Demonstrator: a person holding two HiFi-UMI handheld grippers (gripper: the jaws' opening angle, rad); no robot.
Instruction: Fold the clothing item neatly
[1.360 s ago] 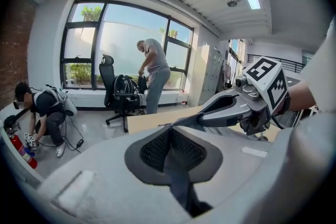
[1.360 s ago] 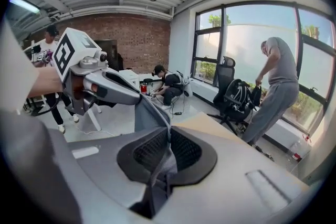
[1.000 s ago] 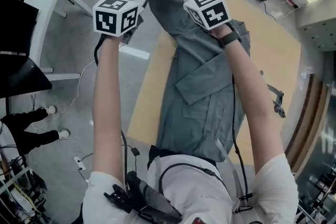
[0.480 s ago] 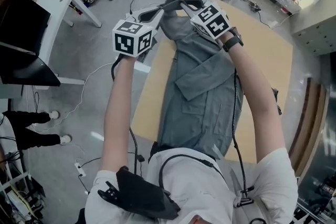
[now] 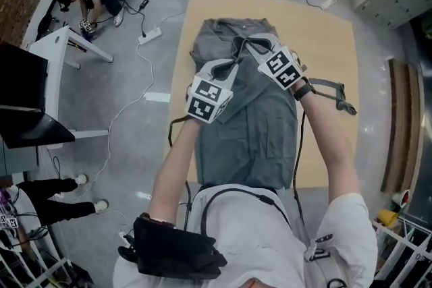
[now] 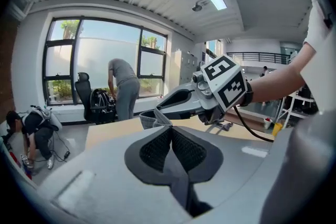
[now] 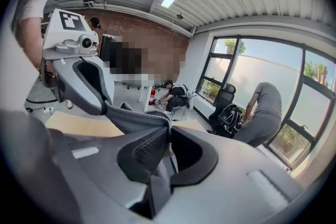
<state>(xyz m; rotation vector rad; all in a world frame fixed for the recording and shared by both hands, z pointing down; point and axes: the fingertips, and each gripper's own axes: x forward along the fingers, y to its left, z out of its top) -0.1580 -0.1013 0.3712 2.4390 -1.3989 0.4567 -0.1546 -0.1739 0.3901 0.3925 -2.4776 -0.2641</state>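
Left gripper [image 5: 233, 63] and right gripper [image 5: 247, 44] are each clamped on the lifted edge of the grey garment [image 5: 256, 135], whose body lies flat along the wooden table [image 5: 331, 30]. We judge a fold is under way: we should hold both pinches level, the edge taut between them, and lay it squarely toward the table's near side.

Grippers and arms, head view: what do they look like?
Left gripper and right gripper: grey, black-lined jaws, each bearing a white cube with black square markers. Black cables trail down both arms. White short sleeves; dark watch on the right wrist.
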